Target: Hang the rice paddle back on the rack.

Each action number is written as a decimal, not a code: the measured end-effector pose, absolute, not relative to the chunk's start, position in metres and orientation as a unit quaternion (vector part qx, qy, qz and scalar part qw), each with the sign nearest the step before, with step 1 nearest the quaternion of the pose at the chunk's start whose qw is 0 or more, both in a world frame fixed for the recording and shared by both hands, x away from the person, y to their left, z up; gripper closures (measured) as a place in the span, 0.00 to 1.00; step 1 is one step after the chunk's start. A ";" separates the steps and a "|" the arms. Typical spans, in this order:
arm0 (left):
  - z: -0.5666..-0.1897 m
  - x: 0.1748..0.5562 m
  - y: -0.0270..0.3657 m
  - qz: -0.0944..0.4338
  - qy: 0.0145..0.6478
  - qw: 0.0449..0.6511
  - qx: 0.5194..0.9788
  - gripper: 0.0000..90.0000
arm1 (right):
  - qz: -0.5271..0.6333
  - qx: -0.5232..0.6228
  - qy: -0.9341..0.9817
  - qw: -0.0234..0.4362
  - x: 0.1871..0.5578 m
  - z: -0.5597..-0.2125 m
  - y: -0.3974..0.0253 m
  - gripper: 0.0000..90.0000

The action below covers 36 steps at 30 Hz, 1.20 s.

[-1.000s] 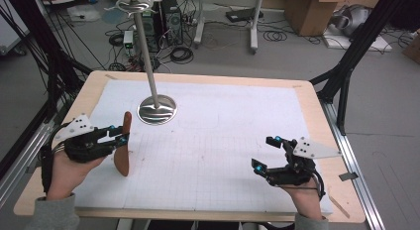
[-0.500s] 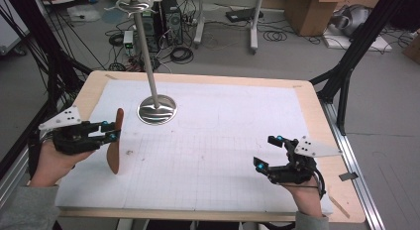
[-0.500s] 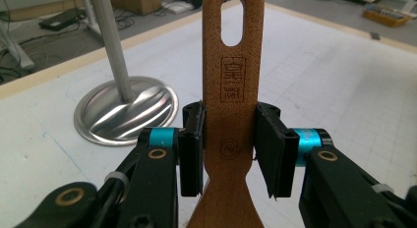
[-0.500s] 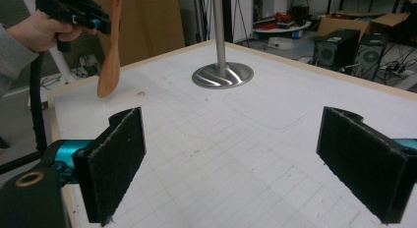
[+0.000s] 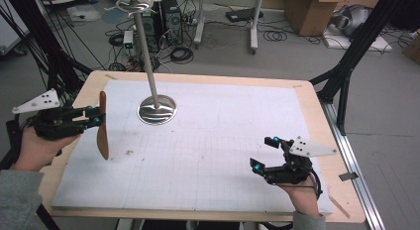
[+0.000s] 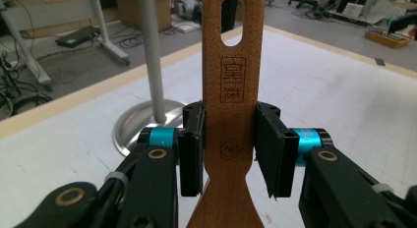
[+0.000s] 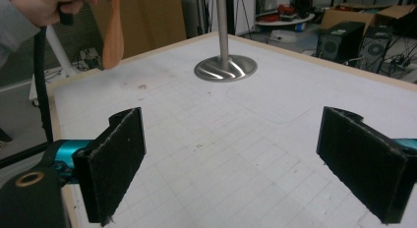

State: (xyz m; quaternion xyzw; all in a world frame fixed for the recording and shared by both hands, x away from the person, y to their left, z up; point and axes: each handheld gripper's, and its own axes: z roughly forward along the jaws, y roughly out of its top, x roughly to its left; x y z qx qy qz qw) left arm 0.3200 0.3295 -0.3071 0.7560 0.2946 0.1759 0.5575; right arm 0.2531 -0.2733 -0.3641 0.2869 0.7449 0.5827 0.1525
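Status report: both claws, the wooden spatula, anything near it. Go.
Left claw shut on wooden spatula, held upright, off the table. Right claw open, empty, low over the near right. Metal stand just beyond the spatula, apart from it.

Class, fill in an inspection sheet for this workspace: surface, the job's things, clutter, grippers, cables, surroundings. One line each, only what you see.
Surface: wooden table covered by a white gridded sheet, with a few small marks.
Job's things: wooden spatula held upright above the sheet's left edge, hanging hole at the top; metal stand with a round base and a tall pole.
Clutter: nothing seen on the sheet.
Grippers: left gripper shut on the spatula's handle; right gripper open, holding nothing, low over the sheet.
Cables: one trails from the right gripper; many lie on the floor.
Surroundings: cardboard boxes, computer tower, black frame legs.
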 end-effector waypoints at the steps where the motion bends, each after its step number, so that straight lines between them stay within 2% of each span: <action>1: -0.304 0.322 0.330 0.178 0.293 0.558 0.756 0.73 | 0.580 0.288 0.747 0.149 0.254 -0.365 -0.273 0.11; 10: -0.289 0.338 0.335 0.193 0.291 0.543 0.763 0.73 | 0.582 0.289 0.745 0.152 0.255 -0.364 -0.276 0.11; 22: -0.305 0.342 0.369 0.191 0.306 0.531 0.767 0.73 | 0.580 0.289 0.746 0.153 0.255 -0.365 -0.276 0.11; 36: -0.283 0.357 0.385 0.211 0.315 0.559 0.738 0.73 | 0.574 0.293 0.750 0.150 0.256 -0.367 -0.274 0.11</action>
